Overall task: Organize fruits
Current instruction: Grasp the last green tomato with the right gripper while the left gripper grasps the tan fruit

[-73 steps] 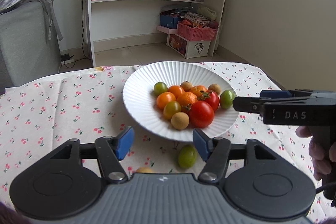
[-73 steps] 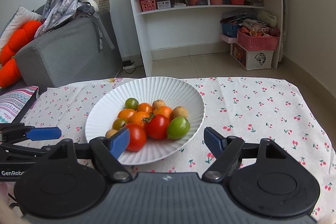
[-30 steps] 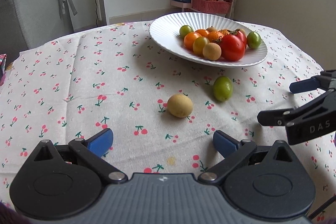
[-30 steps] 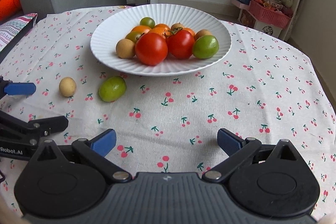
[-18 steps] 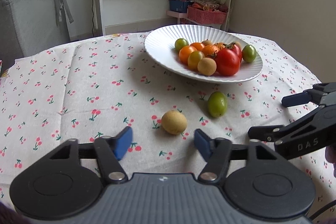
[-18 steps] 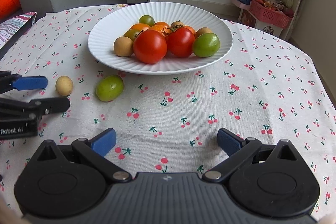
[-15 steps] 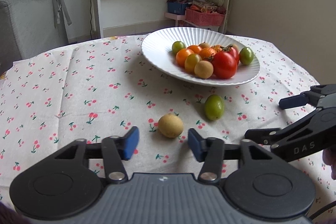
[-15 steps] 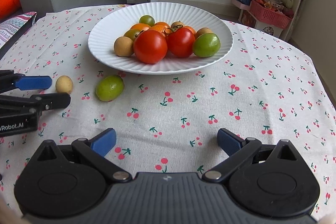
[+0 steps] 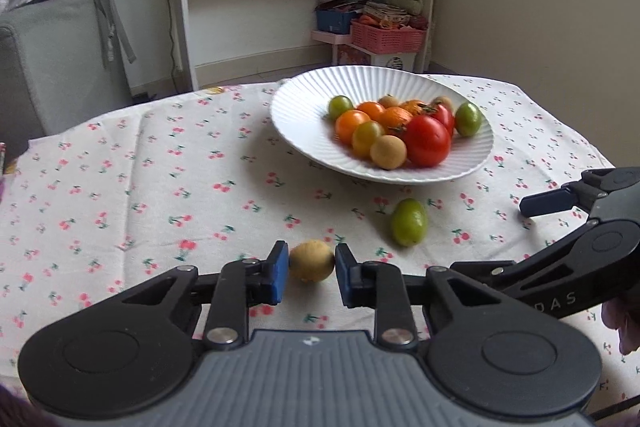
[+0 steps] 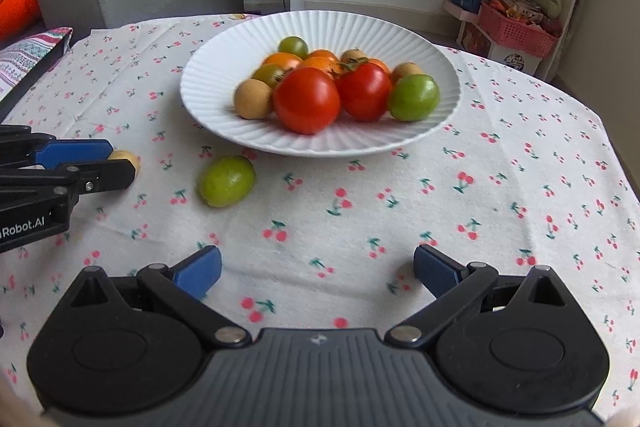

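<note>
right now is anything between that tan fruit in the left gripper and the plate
Nothing visible blocks it. The tan fruit sits on bare cloth short of the plate. The green fruit lies off to the right of that path.

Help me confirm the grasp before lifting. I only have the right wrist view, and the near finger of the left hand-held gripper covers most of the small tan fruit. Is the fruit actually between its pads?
Observer: Yes. In the left wrist view the small tan fruit sits between the two blue pads of the left hand-held gripper. One pad is against each side, so the gripper is shut on it.
Operator: Is it deep in or near the tips?
Observer: It sits toward the front half of the pads, roughly centred between them.
</note>
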